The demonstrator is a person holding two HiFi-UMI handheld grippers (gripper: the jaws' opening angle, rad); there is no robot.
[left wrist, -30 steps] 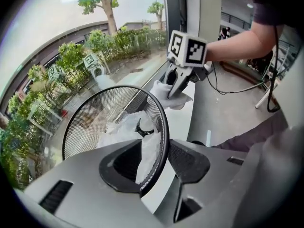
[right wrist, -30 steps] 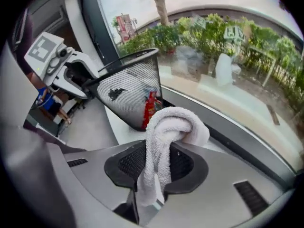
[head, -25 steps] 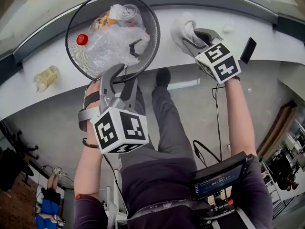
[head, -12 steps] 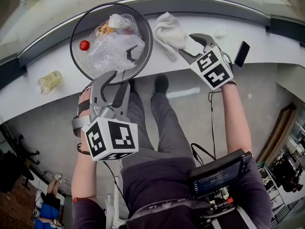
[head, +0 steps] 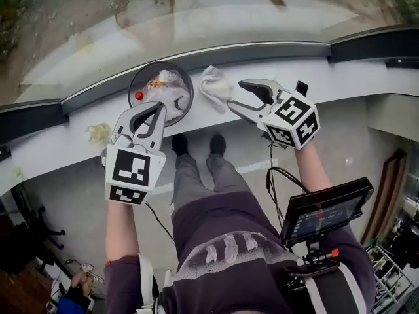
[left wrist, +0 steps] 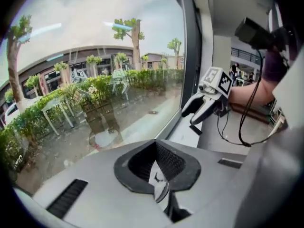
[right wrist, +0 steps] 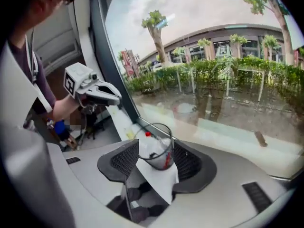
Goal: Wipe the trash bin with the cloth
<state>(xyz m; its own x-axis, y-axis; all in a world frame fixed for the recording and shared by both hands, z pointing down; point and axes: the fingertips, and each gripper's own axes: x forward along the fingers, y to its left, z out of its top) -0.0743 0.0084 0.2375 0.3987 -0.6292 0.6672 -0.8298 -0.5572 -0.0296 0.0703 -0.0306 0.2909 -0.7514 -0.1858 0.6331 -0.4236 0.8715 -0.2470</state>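
Observation:
A black mesh trash bin full of plastic rubbish stands on the white ledge under the window. Just right of it lies the white cloth, crumpled and free. My left gripper hangs above the bin's near rim; its jaws have just been closing and are shut on nothing. My right gripper is beside the cloth, clear of it, and its jaws have just been opening, with nothing between them. The right gripper view shows the bin far below between its open jaws. The left gripper view shows the right gripper by the window.
A small bottle of yellowish liquid lies on the ledge left of the bin. A dark phone rests right of my right gripper. Window glass rises straight behind the ledge. The person's feet stand on the floor below.
Both grippers rose well above the ledge. The right one let go of the cloth, which stays beside the bin. The left jaws went from spread to shut.

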